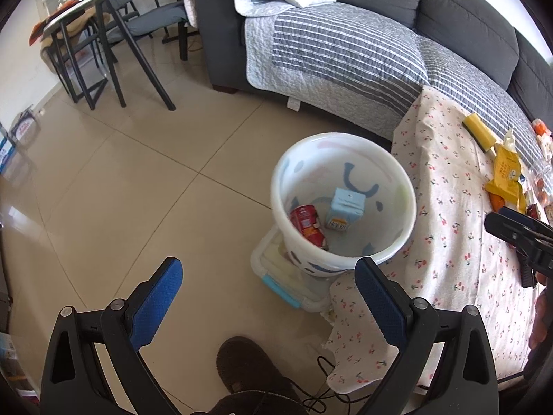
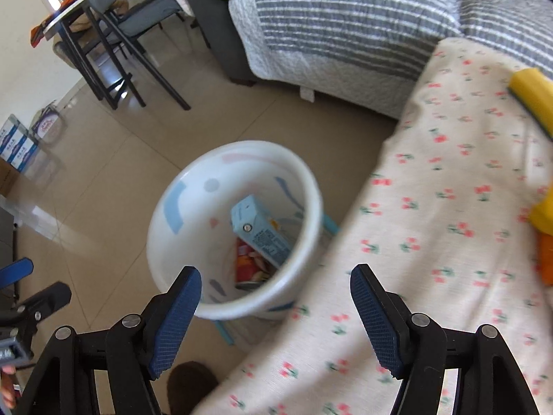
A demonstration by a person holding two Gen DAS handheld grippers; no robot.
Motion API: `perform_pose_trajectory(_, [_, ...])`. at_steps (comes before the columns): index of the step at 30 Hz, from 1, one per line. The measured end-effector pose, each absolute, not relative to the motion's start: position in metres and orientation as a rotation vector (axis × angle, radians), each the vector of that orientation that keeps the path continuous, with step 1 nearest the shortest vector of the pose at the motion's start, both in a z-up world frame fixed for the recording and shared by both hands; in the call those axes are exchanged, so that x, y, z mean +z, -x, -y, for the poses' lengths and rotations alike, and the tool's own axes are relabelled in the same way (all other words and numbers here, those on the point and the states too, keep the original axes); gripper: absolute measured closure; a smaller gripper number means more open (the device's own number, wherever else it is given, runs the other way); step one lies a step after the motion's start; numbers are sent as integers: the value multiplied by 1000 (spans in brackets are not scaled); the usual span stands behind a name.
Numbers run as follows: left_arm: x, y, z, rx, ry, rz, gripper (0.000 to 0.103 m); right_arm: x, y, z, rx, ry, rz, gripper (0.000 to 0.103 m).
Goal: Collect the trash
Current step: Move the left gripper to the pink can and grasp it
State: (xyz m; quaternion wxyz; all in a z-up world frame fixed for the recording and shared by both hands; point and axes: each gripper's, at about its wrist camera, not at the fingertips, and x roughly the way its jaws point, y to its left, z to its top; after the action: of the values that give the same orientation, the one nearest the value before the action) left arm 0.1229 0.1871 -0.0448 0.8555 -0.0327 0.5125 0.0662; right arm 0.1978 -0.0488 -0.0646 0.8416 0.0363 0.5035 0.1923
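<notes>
A white bin (image 1: 311, 169) (image 2: 193, 186) with pastel shapes stands on the floor beside the table. Inside it lie a red can (image 1: 306, 223) (image 2: 247, 264) and a light blue carton (image 1: 345, 209) (image 2: 259, 233). My left gripper (image 1: 269, 266) hangs open and empty over the floor, just in front of the bin. My right gripper (image 2: 276, 273) is open too, with nothing between its pads, above the bin's near rim and the table edge. On the table lie a yellow wrapper (image 1: 506, 176) and a yellow sponge (image 1: 478, 131) (image 2: 532, 93).
The table wears a cherry-print cloth (image 1: 449, 207) (image 2: 432, 207). The bin sits on a flat plastic box (image 1: 276, 276) with blue latches. A grey sofa (image 1: 345, 45) lies behind, chairs (image 1: 131, 17) at the far left. A brown slipper (image 1: 249, 370) and a black cable are near my feet.
</notes>
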Motion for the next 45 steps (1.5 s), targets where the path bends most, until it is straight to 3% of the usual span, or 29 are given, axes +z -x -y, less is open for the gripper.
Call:
perform_pose_trajectory(7, [-33,-128,-131,58,11,-1063,2,-38,-172,112,308,-2,-1061,24])
perform_pose_trajectory(19, [-21,-144,8,-108,-80,-1029,2,1,-127,247,129,-56,-1003,8])
perform_pose_trajectory(29, [-35,-156,136,-290,-141,-1053,2,-11,-86,372,-69,-89,-1055,6])
perform_pose_trajectory(38, [-46,-169,200,-382,-128,-1031,3,-37,-52,443,-183,-169,-1130,6])
perform_pose_trajectory(41, [-52,-175,208,-372,-98,-1022,7,-40,-47,447,-185,-158,-1143,6])
perform_pose_trajectory(45, [-63,-185,211,-346,-77,-1025,25,-44,-50,444,-166,-135,-1155,6])
